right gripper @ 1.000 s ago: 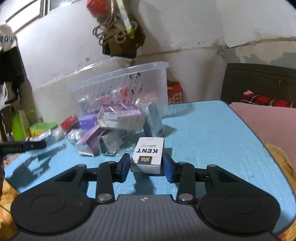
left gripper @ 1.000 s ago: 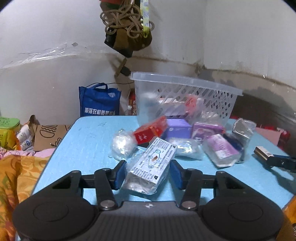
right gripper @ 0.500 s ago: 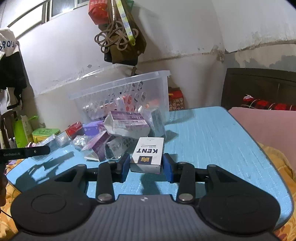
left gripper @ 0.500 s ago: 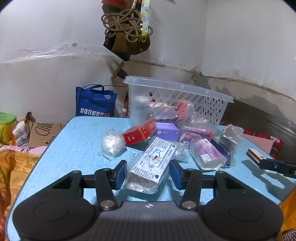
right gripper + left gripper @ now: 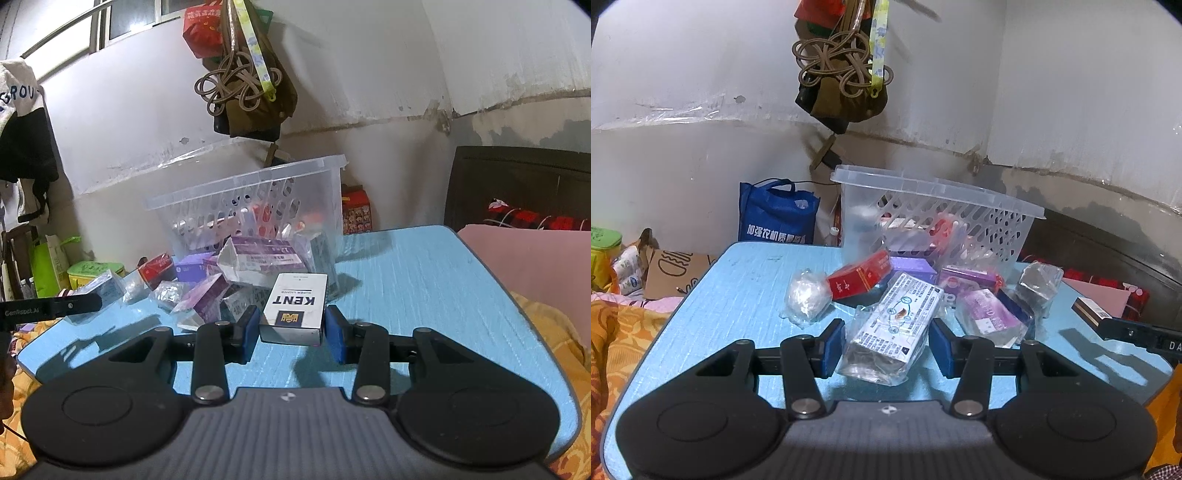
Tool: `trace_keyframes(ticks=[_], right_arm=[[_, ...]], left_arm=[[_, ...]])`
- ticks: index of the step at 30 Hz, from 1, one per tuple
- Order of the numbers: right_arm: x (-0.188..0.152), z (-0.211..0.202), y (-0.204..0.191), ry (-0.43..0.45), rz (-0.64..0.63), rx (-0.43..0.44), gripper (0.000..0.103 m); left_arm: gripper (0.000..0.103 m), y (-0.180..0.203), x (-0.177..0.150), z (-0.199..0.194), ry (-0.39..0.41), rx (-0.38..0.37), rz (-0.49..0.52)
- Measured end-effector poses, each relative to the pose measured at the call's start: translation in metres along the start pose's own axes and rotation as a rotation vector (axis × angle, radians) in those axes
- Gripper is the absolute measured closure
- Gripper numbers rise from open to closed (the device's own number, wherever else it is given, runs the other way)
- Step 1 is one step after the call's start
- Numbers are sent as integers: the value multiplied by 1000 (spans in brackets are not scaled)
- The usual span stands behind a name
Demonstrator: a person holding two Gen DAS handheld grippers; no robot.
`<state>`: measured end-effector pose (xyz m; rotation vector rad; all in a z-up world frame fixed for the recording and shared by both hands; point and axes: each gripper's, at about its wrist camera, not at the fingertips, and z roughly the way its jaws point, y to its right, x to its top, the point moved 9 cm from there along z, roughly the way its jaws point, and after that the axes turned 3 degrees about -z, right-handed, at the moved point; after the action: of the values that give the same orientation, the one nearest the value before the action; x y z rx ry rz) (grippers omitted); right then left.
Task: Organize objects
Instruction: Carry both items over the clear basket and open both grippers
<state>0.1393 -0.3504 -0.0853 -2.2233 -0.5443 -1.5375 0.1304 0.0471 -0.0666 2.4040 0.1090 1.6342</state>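
A clear slotted plastic basket [image 5: 938,184] stands at the back of the blue table [image 5: 738,295], with several small boxes inside and piled in front. My left gripper [image 5: 886,347] is shut on a white printed box in loose clear wrap [image 5: 894,321], held just above the table. My right gripper [image 5: 291,328] is shut on a white KENT cigarette box [image 5: 295,306], also lifted, in front of the basket [image 5: 243,177]. The KENT box [image 5: 1089,312] shows at the left wrist view's right edge.
In front of the basket lie a red box [image 5: 858,277], purple boxes [image 5: 988,314], a white wrapped lump [image 5: 807,297] and a clear-wrapped dark item [image 5: 1038,286]. A bag with cords [image 5: 842,74] hangs above. A blue bag [image 5: 777,216], cardboard [image 5: 676,266] and orange cloth [image 5: 624,332] lie left.
Both views have tilted up a little, so the basket and pile sit lower in the picture. Each gripper keeps its box; nothing on the table has moved.
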Motion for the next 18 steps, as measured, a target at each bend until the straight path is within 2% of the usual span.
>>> trace_keyframes(ticks=[10,18], right_arm=[[14,-8,-9,40,-32,13,61],[38,-17,-13,93,-41,17,61]], left_arm=[[50,8,8,-9,40,-23,3],[51,9,21,-9,69,-54,-41]])
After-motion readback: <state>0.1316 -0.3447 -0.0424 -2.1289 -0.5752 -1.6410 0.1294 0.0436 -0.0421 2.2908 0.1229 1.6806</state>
